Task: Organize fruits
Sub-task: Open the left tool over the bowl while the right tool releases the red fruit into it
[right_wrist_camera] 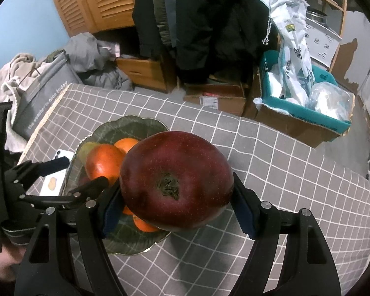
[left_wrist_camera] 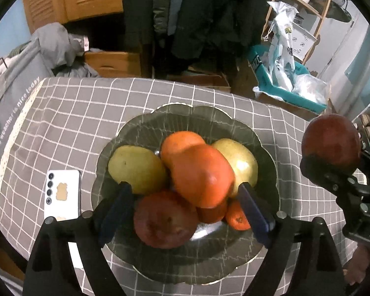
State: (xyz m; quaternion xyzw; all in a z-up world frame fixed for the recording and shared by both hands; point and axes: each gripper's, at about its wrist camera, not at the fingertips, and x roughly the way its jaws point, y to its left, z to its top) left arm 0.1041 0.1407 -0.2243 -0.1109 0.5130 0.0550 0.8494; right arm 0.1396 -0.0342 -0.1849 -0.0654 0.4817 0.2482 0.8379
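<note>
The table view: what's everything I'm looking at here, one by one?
bowl: one, dark green, mid-table
yellow fruit: two, yellow-green, bowl's back
orange fruit: at least three, orange, heaped in bowl
red fruit: one, dull red, bowl's front
apple: one, dark red, held above the table
phone: one, white, left of bowl
tablecloth: one, grey with white checks
box: one, teal, floor beyond the table, holding white bags
coats: several, dark, hanging behind
left gripper: black, open over bowl
right gripper: black, shut on apple
</note>
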